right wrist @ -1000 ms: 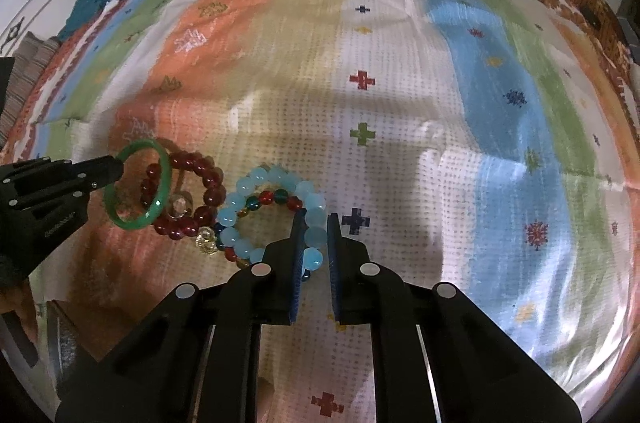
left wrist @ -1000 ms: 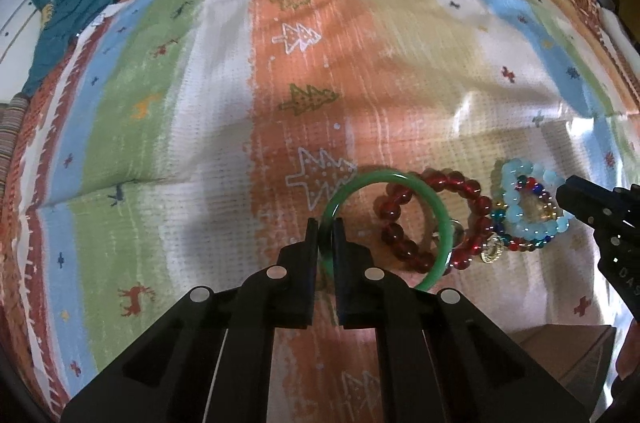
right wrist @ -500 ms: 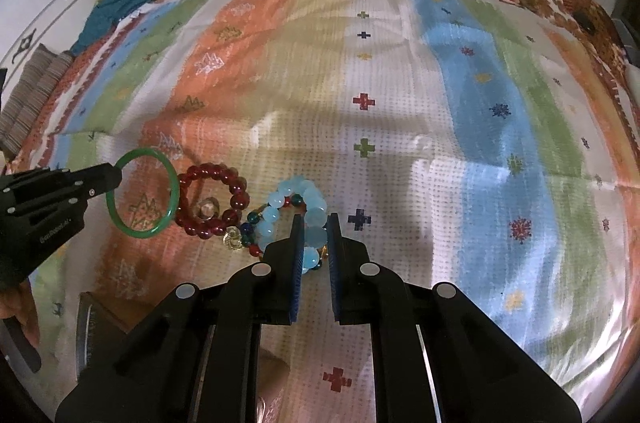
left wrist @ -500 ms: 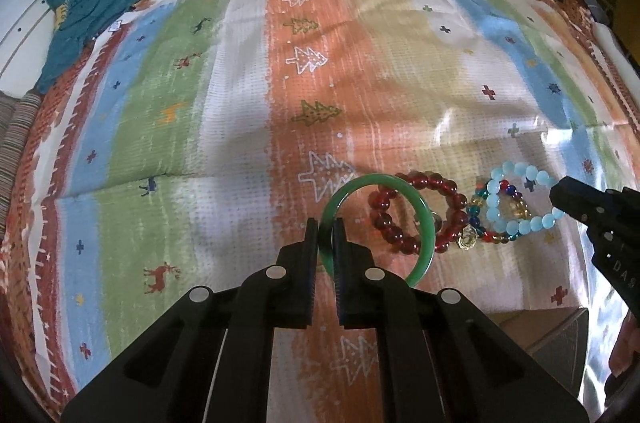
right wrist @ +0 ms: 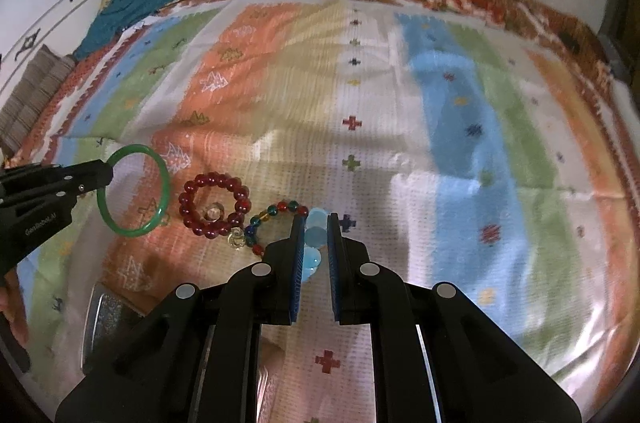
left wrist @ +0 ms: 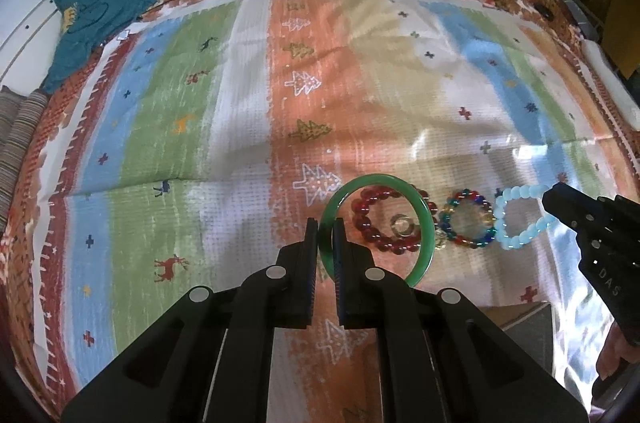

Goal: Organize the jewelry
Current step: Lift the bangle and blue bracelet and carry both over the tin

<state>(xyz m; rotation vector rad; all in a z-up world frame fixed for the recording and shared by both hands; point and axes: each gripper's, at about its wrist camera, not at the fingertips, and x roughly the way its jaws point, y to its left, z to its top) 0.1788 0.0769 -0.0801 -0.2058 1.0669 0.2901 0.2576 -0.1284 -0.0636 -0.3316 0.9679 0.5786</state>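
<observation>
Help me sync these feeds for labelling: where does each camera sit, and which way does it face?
Left wrist: rides the left gripper, facing forward and down at the striped cloth; its fingers clamp the green bangle.
Right wrist: rides the right gripper, facing the same cloth; its fingers pinch the light blue bead bracelet.
Shared: both show the red bead bracelet, the multicolour bead bracelet, and the other gripper.

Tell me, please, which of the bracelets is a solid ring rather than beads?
The green bangle, pinched in the left gripper; the dark red, multicoloured and pale blue ones are beaded.
</observation>
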